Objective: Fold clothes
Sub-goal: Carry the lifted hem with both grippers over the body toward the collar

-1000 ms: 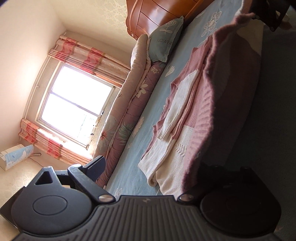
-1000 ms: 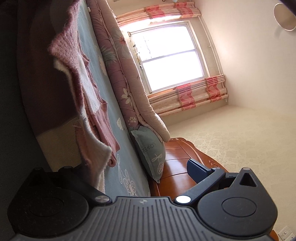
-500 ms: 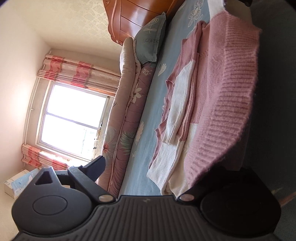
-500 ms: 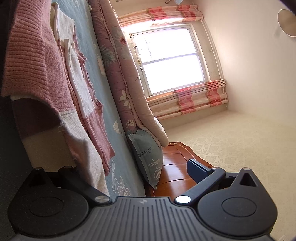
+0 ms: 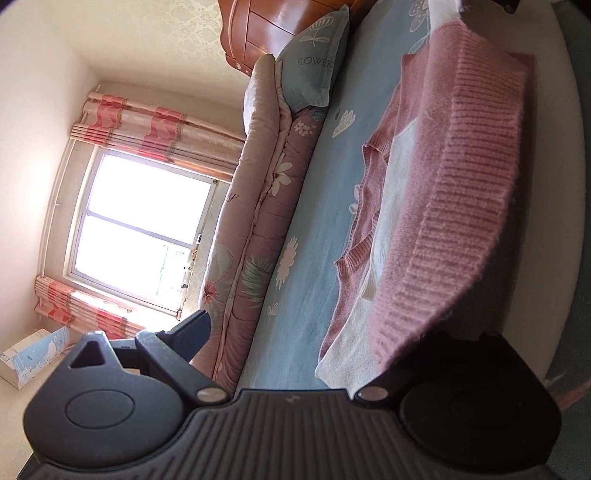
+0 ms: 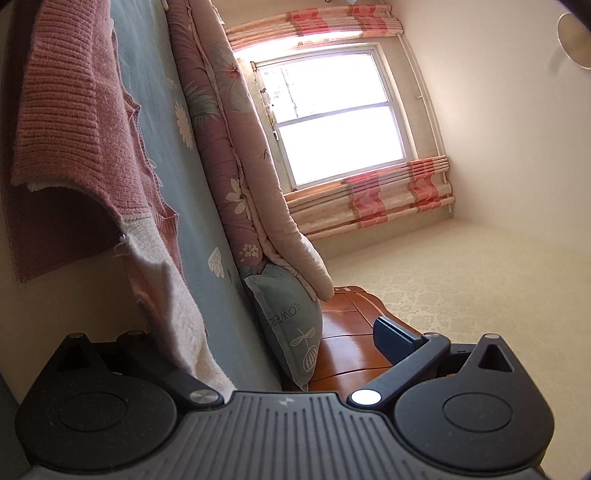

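Sweater [image 5: 454,206]: pink/cream knit, on bed [image 5: 295,236], ribbed hem doubled over body, prob. mid-fold. Left gripper [image 5: 332,332] & right gripper [image 6: 258,332]: jaws wide, one finger each hidden by the knit; hold can't tell.

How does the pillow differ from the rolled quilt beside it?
The pillow is short and blue-green with "FLOWERS" printed on it; the quilt is long and mauve-pink with flower prints. The pillow sits by the headboard; the quilt runs along the bed's window side. Both touch.
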{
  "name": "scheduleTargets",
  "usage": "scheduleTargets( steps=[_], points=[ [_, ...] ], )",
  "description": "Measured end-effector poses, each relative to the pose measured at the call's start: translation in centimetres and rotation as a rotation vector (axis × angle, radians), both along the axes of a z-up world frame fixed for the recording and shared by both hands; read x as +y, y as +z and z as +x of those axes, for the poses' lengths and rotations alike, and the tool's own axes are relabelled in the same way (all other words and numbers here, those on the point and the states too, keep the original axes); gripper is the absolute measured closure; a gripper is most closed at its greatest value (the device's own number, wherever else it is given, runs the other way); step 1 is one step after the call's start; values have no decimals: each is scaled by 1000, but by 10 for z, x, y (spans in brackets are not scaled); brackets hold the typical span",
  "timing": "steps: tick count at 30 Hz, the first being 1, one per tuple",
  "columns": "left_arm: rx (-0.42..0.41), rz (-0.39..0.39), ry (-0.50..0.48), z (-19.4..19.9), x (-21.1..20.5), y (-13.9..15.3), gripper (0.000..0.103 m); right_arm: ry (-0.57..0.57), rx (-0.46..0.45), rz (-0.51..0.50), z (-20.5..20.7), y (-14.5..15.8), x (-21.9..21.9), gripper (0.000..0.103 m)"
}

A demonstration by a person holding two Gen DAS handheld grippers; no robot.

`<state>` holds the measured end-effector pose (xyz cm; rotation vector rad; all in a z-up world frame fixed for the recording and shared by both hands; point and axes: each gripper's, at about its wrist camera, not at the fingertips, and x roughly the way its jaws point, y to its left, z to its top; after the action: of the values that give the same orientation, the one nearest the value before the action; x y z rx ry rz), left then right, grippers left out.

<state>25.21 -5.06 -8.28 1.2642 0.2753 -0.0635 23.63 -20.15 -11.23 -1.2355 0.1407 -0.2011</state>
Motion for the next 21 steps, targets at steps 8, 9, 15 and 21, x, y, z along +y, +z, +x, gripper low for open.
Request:
scheduleTargets(
  steps=[8, 9, 15, 21],
  points=[
    [80, -20, 20, 60, 3, -7, 7, 8, 62, 13, 62, -4, -4, 0],
    [88, -22, 22, 67, 3, -9, 7, 10, 72, 13, 68, -4, -5, 0],
    [168, -63, 42, 98, 5, -20, 7, 7, 156, 17, 106, -6, -14, 0],
    [252, -118, 51, 115, 11, -30, 6, 5, 260, 88, 122, -19, -20, 0]
  ],
)
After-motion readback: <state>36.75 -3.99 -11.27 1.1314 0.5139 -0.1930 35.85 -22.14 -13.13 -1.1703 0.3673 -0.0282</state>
